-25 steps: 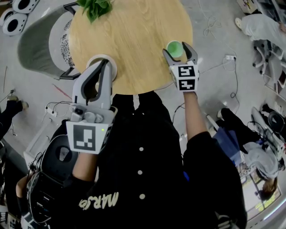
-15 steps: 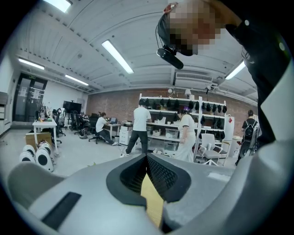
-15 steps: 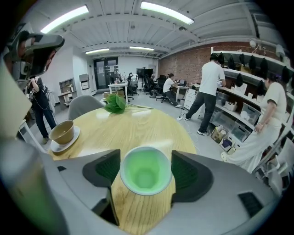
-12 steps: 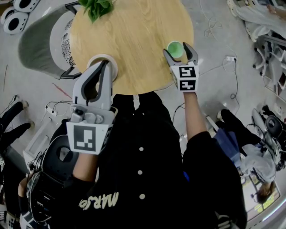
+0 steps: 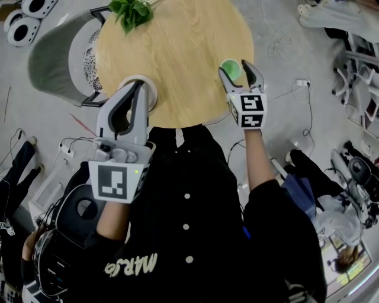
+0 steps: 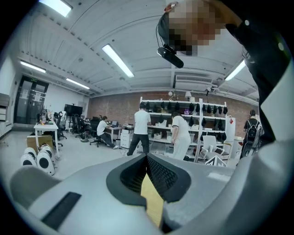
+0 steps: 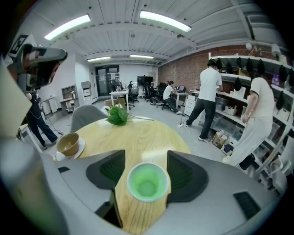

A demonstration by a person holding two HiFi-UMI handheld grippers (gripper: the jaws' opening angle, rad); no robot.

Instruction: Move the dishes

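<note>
A green cup [image 5: 230, 69] [image 7: 147, 182] is near the right edge of the round wooden table [image 5: 177, 53]. My right gripper [image 5: 240, 70] [image 7: 147, 176] holds it, with a pad pressed against each side of the rim. I cannot tell whether the cup rests on the wood or hangs just above it. A brown bowl [image 7: 67, 143] sits on a white saucer [image 5: 150, 87] at the table's near left edge. My left gripper [image 5: 139, 86] [image 6: 148, 158] hovers above that saucer, shut and empty. It hides the bowl in the head view.
A bunch of green leaves [image 5: 130, 12] [image 7: 117, 114] lies at the table's far side. A grey chair [image 5: 53, 56] [image 7: 87, 117] stands against the left of the table. Cables [image 5: 278, 35] trail over the floor, and people [image 7: 209, 98] stand at shelves beyond.
My right gripper and the green cup have shifted slightly toward the table's near edge. The left gripper has stayed where it was.
</note>
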